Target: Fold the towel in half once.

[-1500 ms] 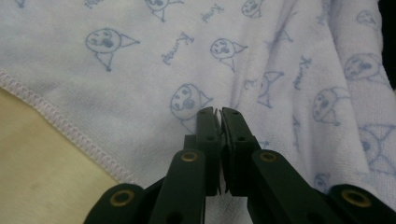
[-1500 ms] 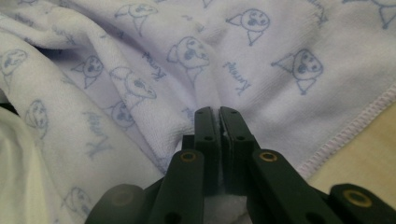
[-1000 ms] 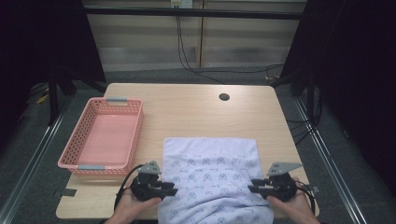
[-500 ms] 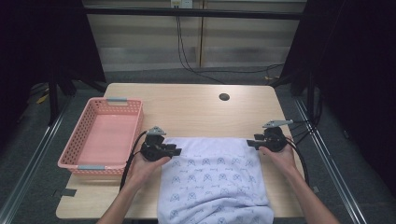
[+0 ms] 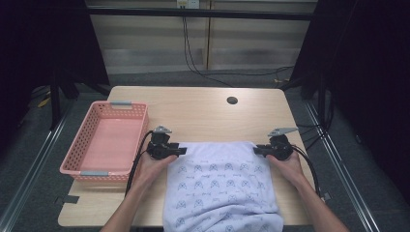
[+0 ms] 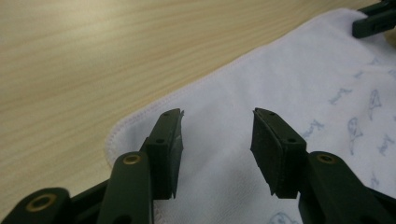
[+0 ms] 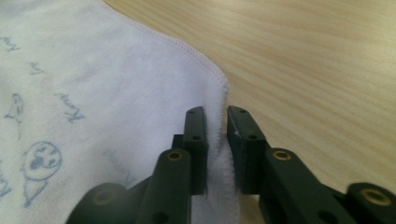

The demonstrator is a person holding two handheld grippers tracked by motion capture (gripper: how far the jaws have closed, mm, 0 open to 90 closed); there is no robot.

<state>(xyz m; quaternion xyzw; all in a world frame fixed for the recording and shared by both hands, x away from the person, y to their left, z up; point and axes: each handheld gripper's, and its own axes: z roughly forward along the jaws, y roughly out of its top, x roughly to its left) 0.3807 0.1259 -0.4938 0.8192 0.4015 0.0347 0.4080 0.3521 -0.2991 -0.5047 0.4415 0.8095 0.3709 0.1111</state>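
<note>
White printed cloth (image 5: 220, 183) lay spread on the wooden table (image 5: 203, 108).
Left gripper (image 6: 217, 140) gaped wide over one corner; right gripper (image 7: 216, 126) pinched the opposite hem (narrowly).

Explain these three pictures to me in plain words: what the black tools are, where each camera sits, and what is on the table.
No robot here: a person stands at a wooden table and holds a hand-operated claw in each hand. The high view looks down from above the person's side; the left claw and right claw sit at the far corners of a white printed cloth, whose near end hangs over the table edge. A pink basket stands at the left.

The other two pictures come from cameras mounted on the claws, looking along their black jaws. In the left claw view, the left claw is open, its jaws apart above the cloth. In the right claw view, the right claw pinches the cloth's stitched edge between nearly closed jaws.
</note>
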